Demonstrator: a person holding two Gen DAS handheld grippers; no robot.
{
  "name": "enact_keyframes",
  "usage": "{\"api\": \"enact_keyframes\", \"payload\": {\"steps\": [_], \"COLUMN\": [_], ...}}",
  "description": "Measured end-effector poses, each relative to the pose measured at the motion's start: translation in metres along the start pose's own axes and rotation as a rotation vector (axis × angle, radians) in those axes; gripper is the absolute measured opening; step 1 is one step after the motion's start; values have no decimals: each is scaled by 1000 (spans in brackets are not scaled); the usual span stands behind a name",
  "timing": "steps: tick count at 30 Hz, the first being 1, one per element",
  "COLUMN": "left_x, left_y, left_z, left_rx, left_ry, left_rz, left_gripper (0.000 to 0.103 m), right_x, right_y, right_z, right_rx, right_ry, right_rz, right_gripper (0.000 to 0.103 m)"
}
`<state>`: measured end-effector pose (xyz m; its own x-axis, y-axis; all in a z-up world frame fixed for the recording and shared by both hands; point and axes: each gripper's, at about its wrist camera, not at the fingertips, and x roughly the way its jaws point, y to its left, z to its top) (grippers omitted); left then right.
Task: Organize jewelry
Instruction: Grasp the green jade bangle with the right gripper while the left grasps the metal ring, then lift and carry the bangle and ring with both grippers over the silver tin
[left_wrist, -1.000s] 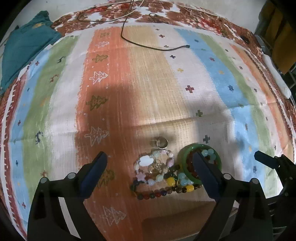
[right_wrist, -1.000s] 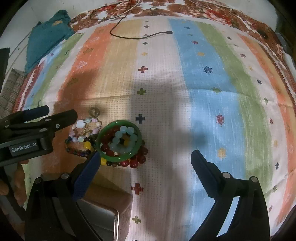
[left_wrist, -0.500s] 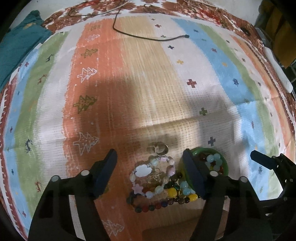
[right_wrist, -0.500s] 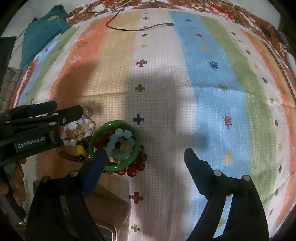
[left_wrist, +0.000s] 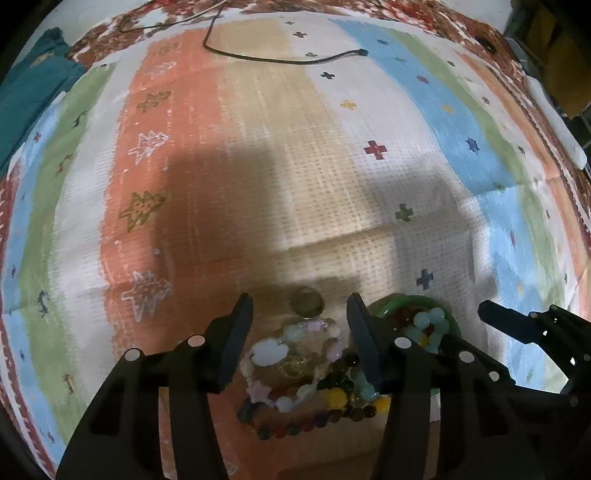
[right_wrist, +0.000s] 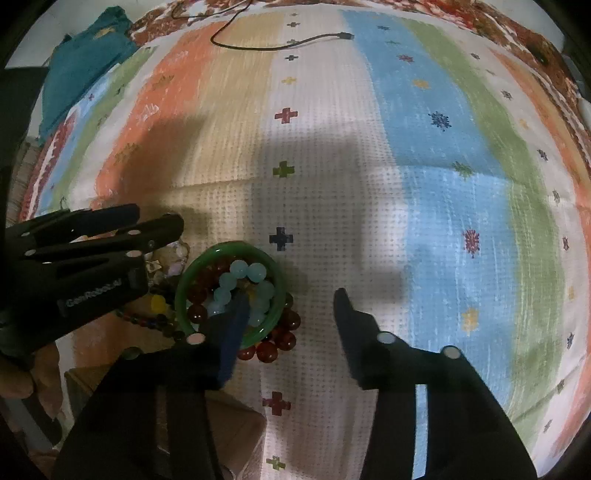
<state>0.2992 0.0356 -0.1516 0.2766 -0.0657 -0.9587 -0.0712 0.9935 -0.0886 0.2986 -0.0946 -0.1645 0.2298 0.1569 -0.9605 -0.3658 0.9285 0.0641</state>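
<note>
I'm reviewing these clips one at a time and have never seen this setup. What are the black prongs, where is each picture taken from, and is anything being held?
No robot here: a person carries a two-finger hand-held gripper in each hand, and a fisheye camera on each looks forward along its fingers. The black prongs are those fingers. One picture comes from the left hand-held gripper, the other from the right hand-held gripper; each also catches the other tool at its edge. Below lies a striped cloth with a black cable at its far end. Near the fingers is a pile of jewelry: a green bangle around pale blue and dark red beads, a pastel bead bracelet, a multicoloured bead strand and a small ring. Both sets of jaws are open; neither holds anything.
</note>
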Motion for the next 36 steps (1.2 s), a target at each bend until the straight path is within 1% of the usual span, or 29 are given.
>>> {"api": "enact_keyframes", "payload": {"steps": [1,3,7,9,12,13,15,17,18,24,25,27,36], "left_x": [1,4,8,10,11,13,15,16,16,11,11,5,-7], "left_y": [-1,-3,-4,-3,-4,-3,-3,-1,-1,3,2,3,2], "left_z": [0,0,-1,-1,2,2,3,2,2,0,0,-5,-13], "left_rx": [0,5,17,20,29,31,35,32,28,19,19,19,23], "left_ry": [3,9,13,14,13,14,16,16,14,-2,-5,-13,-41], "left_rz": [5,10,15,31,29,33,45,52,48,47,47,49,52], "left_gripper": [49,42,38,32,31,30,23,19,19,19,19,19,19], "right_x": [1,3,6,8,10,10,10,10,11,9,6,0,-6], "right_y": [0,1,5,7,10,10,10,10,11,12,11,9,10], "right_z": [0,1,4,5,6,7,6,6,6,7,6,5,4], "right_rx": [-3,-5,-12,-14,-18,-17,-21,-22,-22,-24,-22,-19,-27], "right_ry": [4,5,4,12,13,14,14,13,13,6,-1,-9,-24], "right_rz": [0,6,11,21,35,37,37,38,37,41,45,48,42], "right_gripper": [39,38,31,27,22,21,20,20,19,18,13,9,9]}}
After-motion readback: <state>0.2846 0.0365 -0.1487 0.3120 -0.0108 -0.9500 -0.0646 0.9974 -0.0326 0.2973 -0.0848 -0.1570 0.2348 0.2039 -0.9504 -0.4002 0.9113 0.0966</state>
